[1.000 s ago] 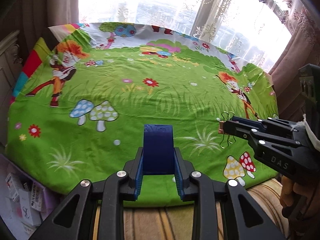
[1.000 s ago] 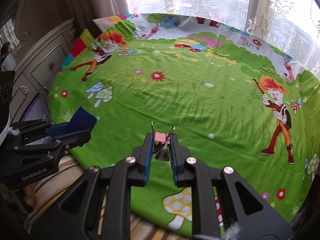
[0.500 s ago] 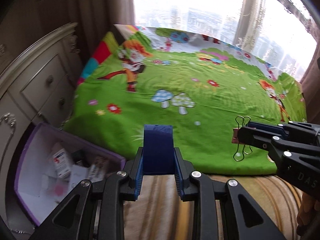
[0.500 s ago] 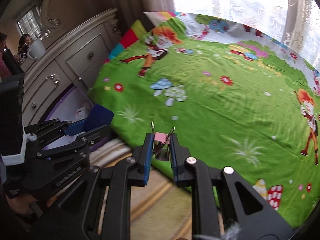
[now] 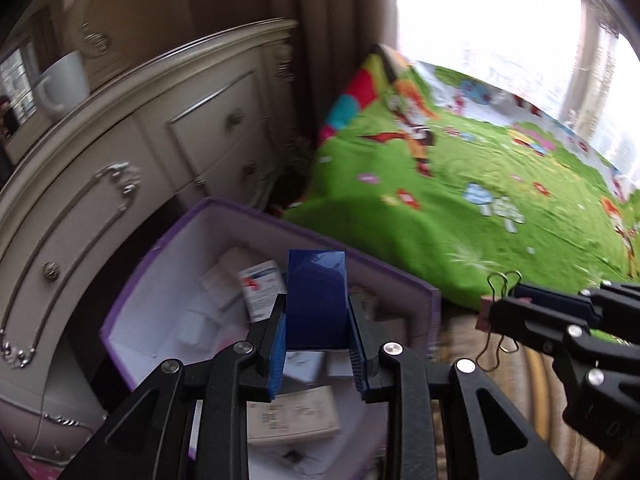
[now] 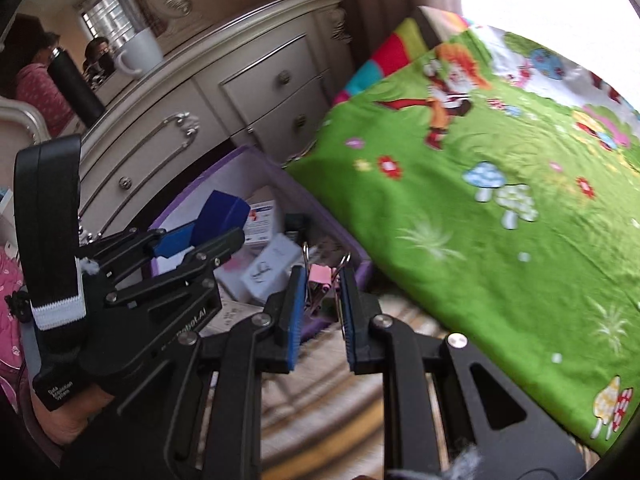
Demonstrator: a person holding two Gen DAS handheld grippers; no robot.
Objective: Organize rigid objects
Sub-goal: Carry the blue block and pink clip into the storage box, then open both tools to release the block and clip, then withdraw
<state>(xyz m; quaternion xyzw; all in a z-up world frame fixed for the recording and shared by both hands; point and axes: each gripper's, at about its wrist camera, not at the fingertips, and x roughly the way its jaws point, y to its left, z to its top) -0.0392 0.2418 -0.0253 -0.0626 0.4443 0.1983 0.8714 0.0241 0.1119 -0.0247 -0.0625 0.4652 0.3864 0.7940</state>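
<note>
Purple-rimmed open cardboard box (image 5: 400, 280) lies below my left claw (image 5: 318, 344), clamped on a dark-blue rectangular block (image 5: 316, 300); my right claw (image 6: 320, 312) pinches a pink metal binder clip (image 6: 320, 276).

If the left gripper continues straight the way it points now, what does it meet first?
Probably the purple box: the left gripper, shut on the blue block, aims into it, toward the white and blue packet. Depth is unclear.
</note>
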